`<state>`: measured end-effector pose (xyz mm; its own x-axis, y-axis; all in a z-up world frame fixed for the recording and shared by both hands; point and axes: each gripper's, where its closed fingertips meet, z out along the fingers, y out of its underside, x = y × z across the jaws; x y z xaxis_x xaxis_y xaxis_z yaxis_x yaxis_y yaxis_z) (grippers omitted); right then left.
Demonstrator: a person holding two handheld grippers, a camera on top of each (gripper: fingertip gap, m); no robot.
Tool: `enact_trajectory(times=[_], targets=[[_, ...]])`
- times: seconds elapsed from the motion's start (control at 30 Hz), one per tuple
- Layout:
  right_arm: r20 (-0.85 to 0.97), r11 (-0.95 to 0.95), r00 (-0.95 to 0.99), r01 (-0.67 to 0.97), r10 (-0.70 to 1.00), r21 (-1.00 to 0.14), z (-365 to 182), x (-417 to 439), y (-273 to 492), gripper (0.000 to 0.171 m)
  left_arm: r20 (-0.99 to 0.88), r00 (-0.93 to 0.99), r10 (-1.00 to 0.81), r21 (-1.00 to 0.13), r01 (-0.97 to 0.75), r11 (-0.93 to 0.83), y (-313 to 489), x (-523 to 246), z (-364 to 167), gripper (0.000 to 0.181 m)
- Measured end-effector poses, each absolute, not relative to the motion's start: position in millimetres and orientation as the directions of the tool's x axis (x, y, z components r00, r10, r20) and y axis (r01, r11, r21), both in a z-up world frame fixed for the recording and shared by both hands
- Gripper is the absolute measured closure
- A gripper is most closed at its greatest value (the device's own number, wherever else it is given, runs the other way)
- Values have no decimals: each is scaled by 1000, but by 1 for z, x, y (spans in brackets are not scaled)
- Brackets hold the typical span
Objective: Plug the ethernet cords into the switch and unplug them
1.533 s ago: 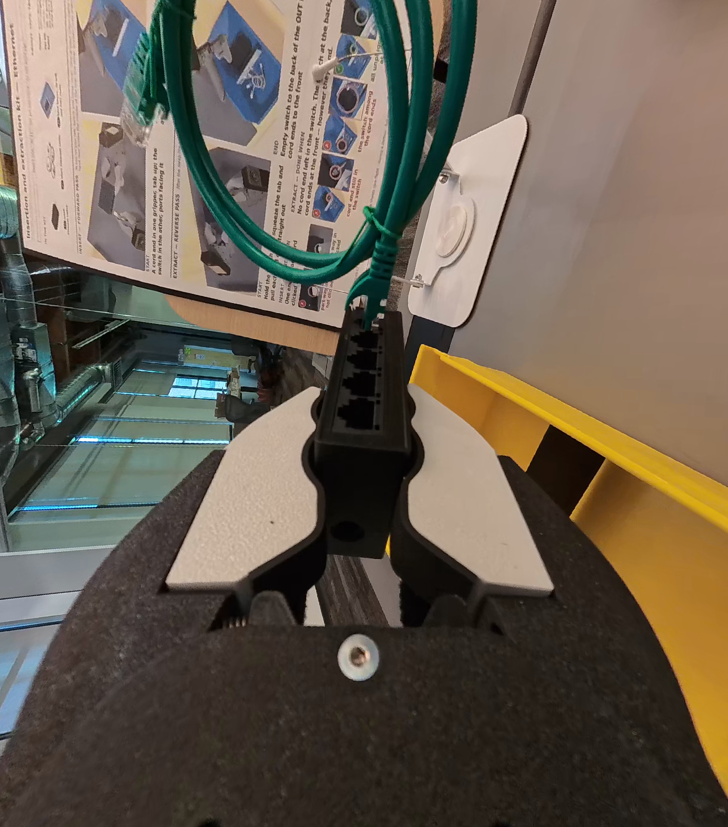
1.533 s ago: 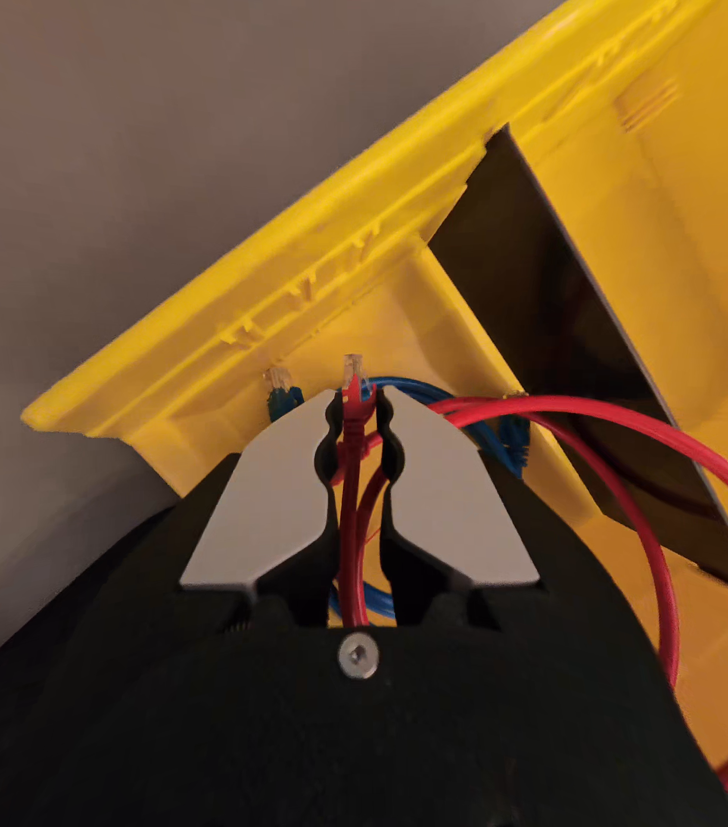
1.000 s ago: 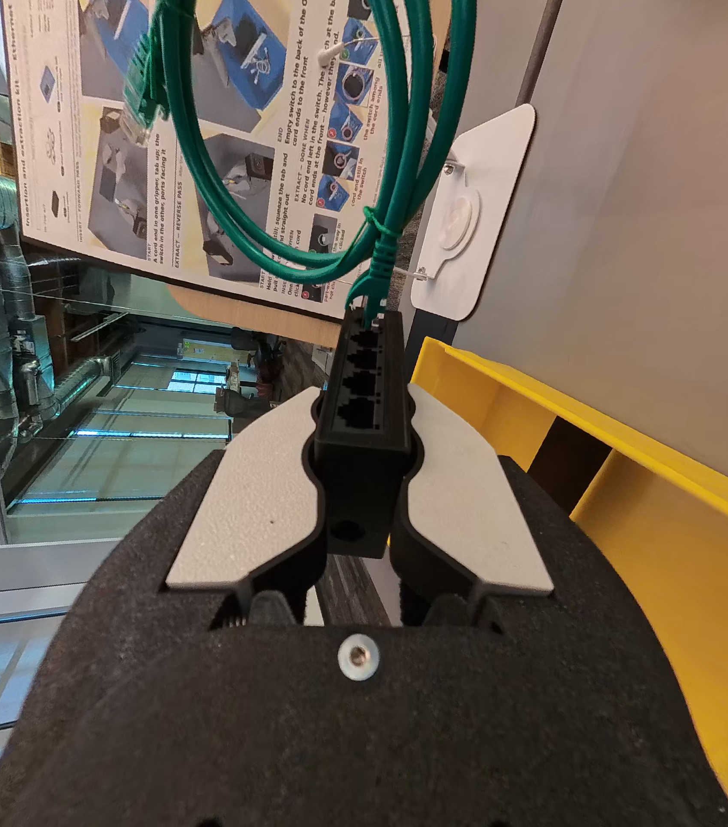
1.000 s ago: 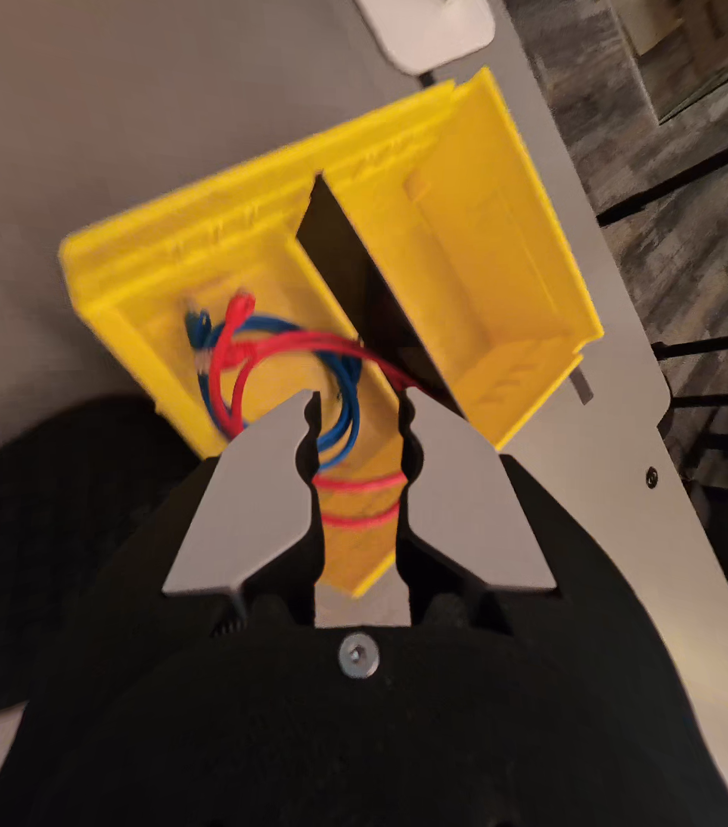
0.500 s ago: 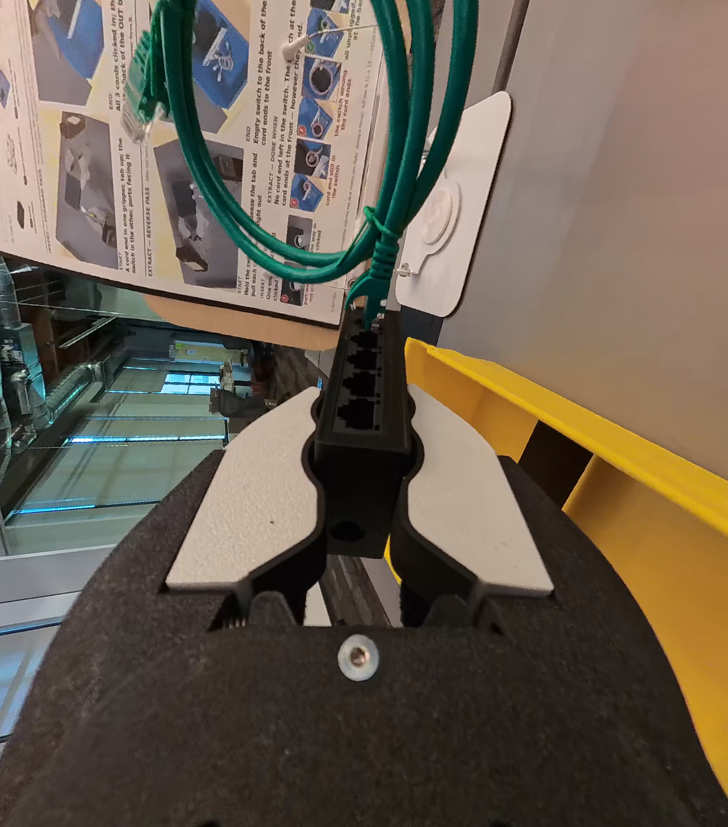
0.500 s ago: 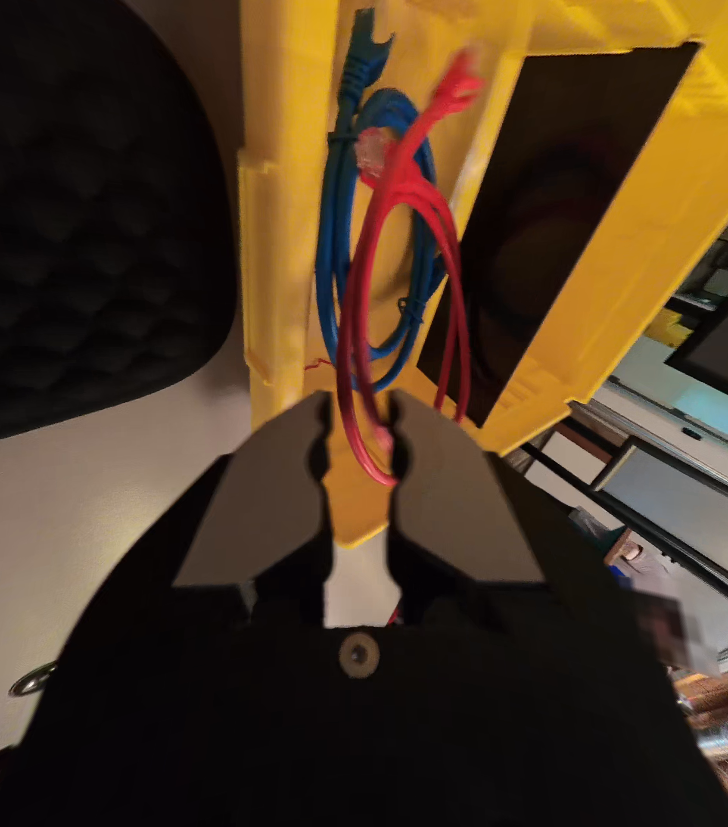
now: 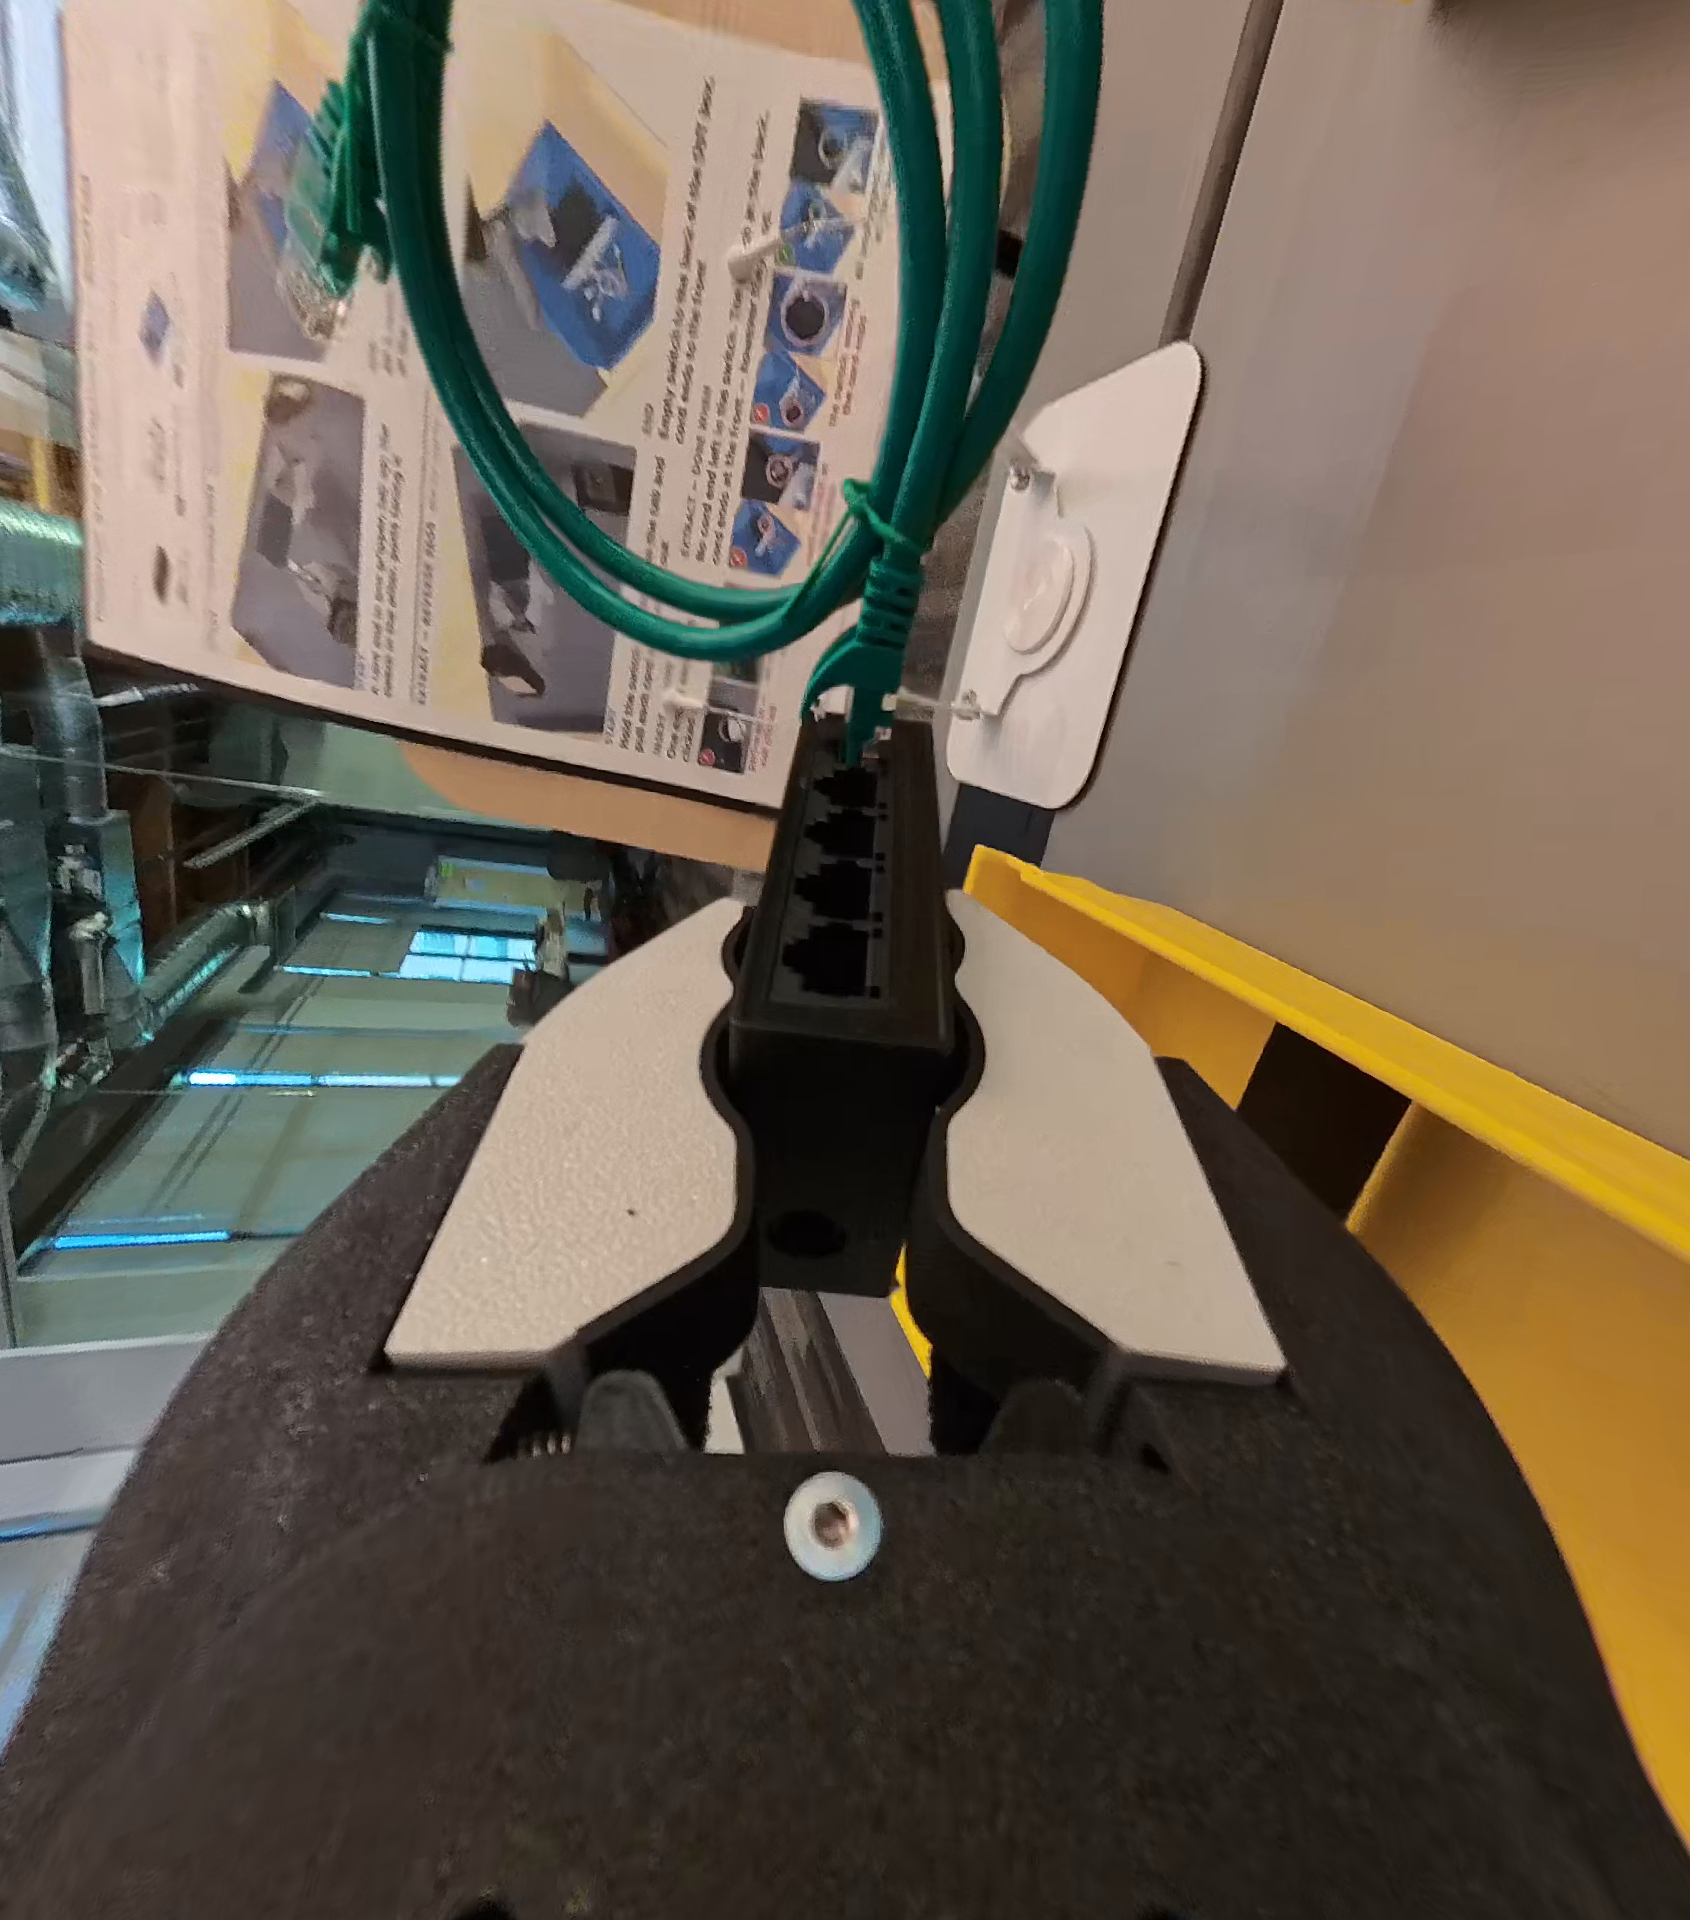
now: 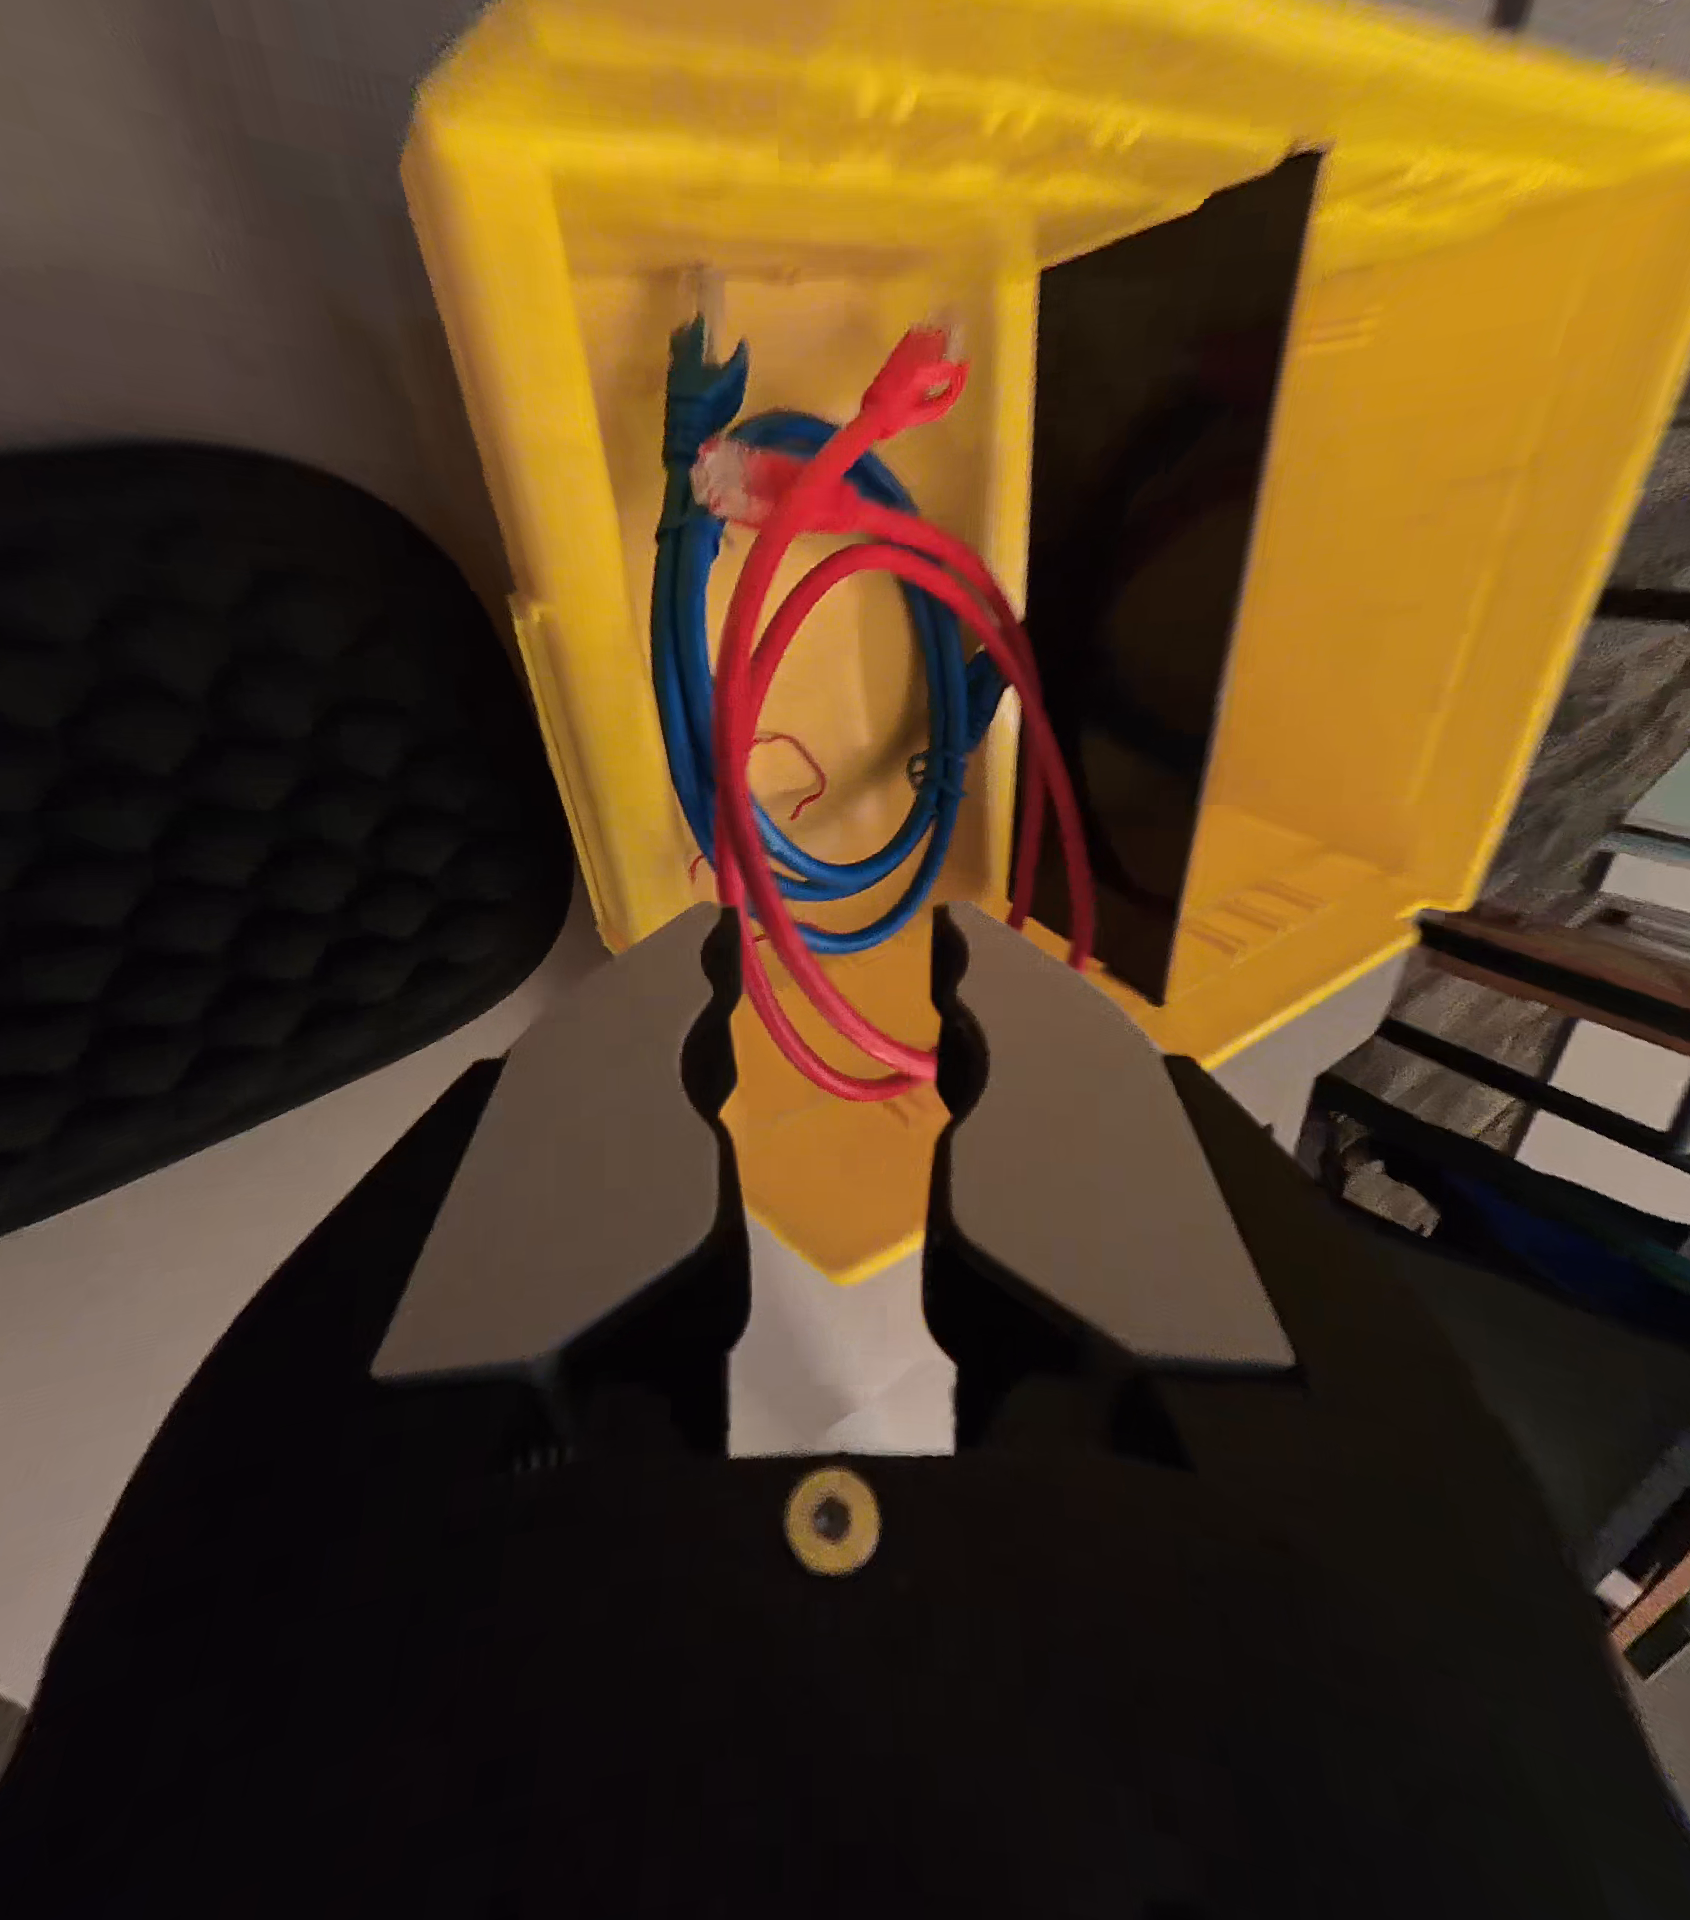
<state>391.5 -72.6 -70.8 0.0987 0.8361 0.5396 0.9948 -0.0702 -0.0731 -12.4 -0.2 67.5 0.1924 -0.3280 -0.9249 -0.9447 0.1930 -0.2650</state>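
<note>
- Left tool [image 7: 841, 997]: jaws clamped on the black switch [image 7: 846, 1049], one finger flat against each long side. Firm pinch, no gap visible.
- Switch long axis runs straight out along the fingers, away from the camera. Port row faces up in the left wrist view; near end sits deep between the fingers, far end sticks out past the tips.
- Green cord [image 7: 675, 436]: one plug seated in the farthest port of the switch. The rest of the ports look empty.
- Green cord is coiled in loops held by a tie just beyond the seated plug; its other plug [image 7: 327, 223] hangs free, top left of the left wrist view, touching nothing.
- Behind the switch: an instruction sheet [image 7: 529, 416] and a white plate [image 7: 1069, 582] fixed to the grey surface [image 7: 1495, 623].
- Right tool [image 8: 833, 997]: jaws spread, moderate gap, holding nothing.
- Red cord [image 8: 779, 914]: bottom of its loop shows between the right tool's fingertips and seems to brush the right finger's inner edge; frame is motion-blurred, can't confirm contact.
- Red cord and blue cord [image 8: 706, 748] both lie coiled in the left compartment of the yellow bin [image 8: 1443, 468], red on top of blue. Plugs of both point toward the bin's far wall.
- Black divider [image 8: 1153, 582] splits the bin; nothing visible in the right compartment.
- Bin sits on the grey surface; its rim also shows right of the switch in the left wrist view.
- Black foam shape [image 8: 145, 810] left of the bin in the right wrist view; looks like the other tool's body, can't be sure.
</note>
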Motion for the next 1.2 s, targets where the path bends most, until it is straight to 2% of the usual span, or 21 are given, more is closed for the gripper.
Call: enact_trajectory(times=[0.13,0.27,0.37,0.4,0.43,0.63,0.73,0.93,1.03,1.2], targets=[[699,60,68,986,712,-157,-9,357,-62,138,-961,153,-230,-221,-926,307,-7,1,79,151],[900,356,115,891,421,-280,84,269,-69,140,-978,145,-151,-191,-912,363,-16,16,88,151],[945,559,138,777,298,-290,121,192,-98,144,-979,130,-159,-181,-911,372,-21,25,83,151],[953,589,127,761,274,-271,123,172,-102,152,-980,121,-158,-172,-914,368,-22,27,81,151],[961,600,117,760,251,-250,122,156,-102,153,-981,113,-158,-165,-916,365,-23,29,79,151],[960,620,23,759,278,-198,83,86,-78,145,-975,110,-193,-170,-928,330,-27,33,68,151],[948,594,25,774,318,-220,68,73,-60,144,-973,114,-202,-178,-925,337,-26,40,68,151],[962,587,94,776,255,-231,74,70,-41,145,-969,122,-217,-191,-923,335,-26,39,68,151],[956,666,34,711,290,-227,70,65,-52,140,-972,125,-201,-189,-920,344,-28,37,73,151],[940,702,98,640,327,-311,87,68,-57,136,-972,136,-192,-202,-902,382,-34,40,78,151]])
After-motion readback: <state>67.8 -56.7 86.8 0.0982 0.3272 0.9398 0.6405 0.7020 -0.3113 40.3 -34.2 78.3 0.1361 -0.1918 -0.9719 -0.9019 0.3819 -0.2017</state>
